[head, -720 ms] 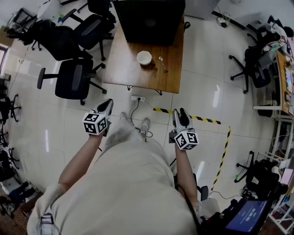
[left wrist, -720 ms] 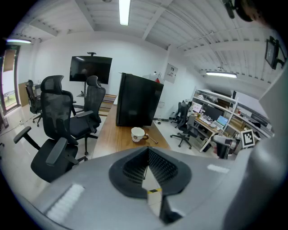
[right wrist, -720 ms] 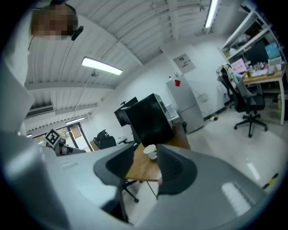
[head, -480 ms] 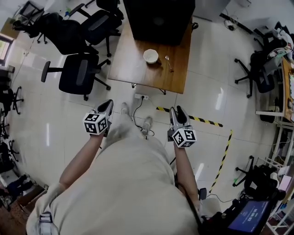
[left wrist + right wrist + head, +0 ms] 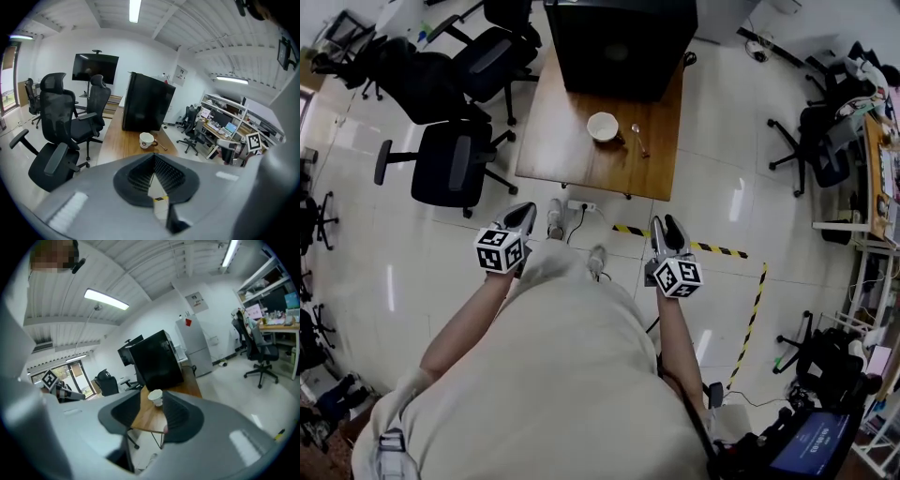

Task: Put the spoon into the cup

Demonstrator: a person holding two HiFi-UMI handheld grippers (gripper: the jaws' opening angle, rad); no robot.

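wooden table point(image 5: 572, 155) | black cabinet point(image 5: 619, 42): on table's far end | office chairs point(image 5: 450, 164): table's left | striped tape point(image 5: 722, 247): floor

Person in a loose beige top point(image 5: 562, 375)
Silver-grey left tongs point(image 5: 523, 214) and right tongs point(image 5: 667, 226), each bearing a black-and-white marker cube point(image 5: 499, 251).

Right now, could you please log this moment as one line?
left tool shut, empty | right tool open, empty | spoon on table beside cup
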